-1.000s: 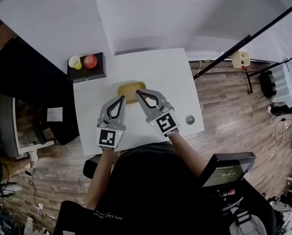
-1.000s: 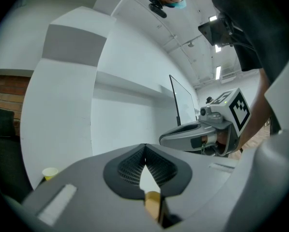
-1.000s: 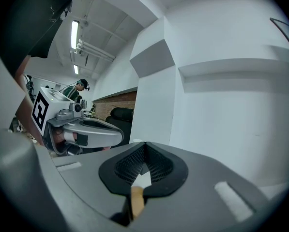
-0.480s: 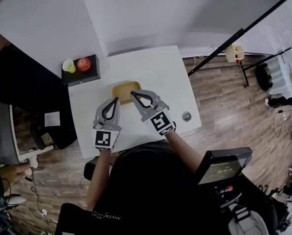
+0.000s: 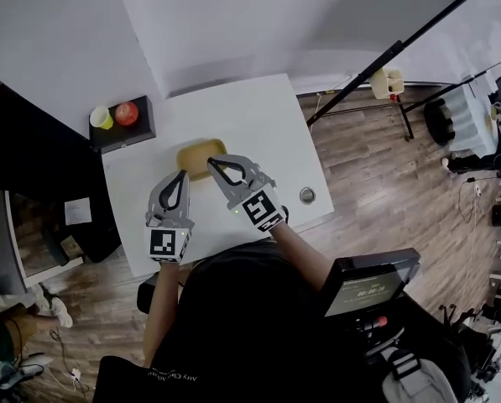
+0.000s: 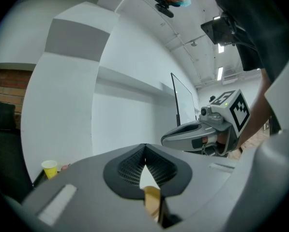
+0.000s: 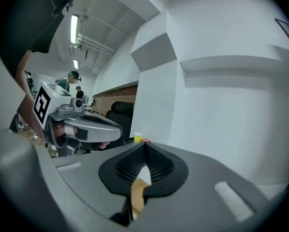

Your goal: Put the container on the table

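Note:
A tan shallow container (image 5: 198, 151) is at the middle of the white table (image 5: 250, 116). My left gripper (image 5: 181, 175) is shut at its near left corner and my right gripper (image 5: 211, 165) is shut on its near rim. In the left gripper view the jaws (image 6: 144, 149) meet at the tips, with a tan strip of the container (image 6: 152, 197) pinched lower down; the right gripper (image 6: 202, 132) shows beside it. The right gripper view shows its gripper (image 7: 145, 146) with the same tan strip (image 7: 138, 192) and the left gripper (image 7: 86, 124). Whether the container rests on the table is not visible.
A black stand (image 5: 141, 128) left of the table carries a yellow cup (image 5: 101, 117) and a red apple (image 5: 127, 112). A small round metal thing (image 5: 306, 196) lies near the table's right edge. A dark chair (image 5: 32, 166) stands at the left, and a black pole (image 5: 376, 65) slants at the right.
The head view has drifted, so everything sits further left in the picture. Both grippers and the container keep their places on the table.

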`<state>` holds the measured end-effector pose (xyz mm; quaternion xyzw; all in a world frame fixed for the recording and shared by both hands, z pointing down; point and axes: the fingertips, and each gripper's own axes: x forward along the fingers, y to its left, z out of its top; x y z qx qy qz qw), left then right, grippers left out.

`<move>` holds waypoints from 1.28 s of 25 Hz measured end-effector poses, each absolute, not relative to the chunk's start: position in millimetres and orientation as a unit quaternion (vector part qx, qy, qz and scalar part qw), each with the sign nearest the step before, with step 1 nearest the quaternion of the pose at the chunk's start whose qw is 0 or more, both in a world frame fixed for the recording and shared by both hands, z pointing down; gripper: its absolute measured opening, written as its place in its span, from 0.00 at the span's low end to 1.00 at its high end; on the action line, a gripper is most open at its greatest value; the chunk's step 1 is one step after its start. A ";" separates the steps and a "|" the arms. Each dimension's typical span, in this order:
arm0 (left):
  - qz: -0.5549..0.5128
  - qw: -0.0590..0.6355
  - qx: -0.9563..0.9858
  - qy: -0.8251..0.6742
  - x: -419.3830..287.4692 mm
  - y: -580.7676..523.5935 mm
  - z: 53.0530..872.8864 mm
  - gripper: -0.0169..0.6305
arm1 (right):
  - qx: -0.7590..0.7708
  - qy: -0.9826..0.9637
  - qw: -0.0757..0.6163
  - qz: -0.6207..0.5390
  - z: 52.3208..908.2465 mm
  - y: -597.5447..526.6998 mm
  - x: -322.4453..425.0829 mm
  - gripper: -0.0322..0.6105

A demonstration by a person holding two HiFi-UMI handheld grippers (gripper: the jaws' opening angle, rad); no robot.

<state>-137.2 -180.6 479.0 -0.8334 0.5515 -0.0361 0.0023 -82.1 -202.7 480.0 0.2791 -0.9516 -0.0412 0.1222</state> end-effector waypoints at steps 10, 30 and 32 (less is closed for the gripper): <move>-0.039 0.007 -0.834 0.550 -134.1 -178.4 486.2 0.03 | 0.258 -0.957 0.130 -0.037 487.3 -197.4 -85.4 0.07; -0.036 0.008 -0.843 0.537 -156.9 -146.1 488.1 0.03 | 0.243 -0.959 0.148 -0.004 499.3 -161.3 -119.2 0.07; -0.027 0.001 -0.842 0.539 -161.8 -140.7 490.3 0.03 | 0.237 -0.959 0.156 0.003 505.4 -153.0 -122.2 0.07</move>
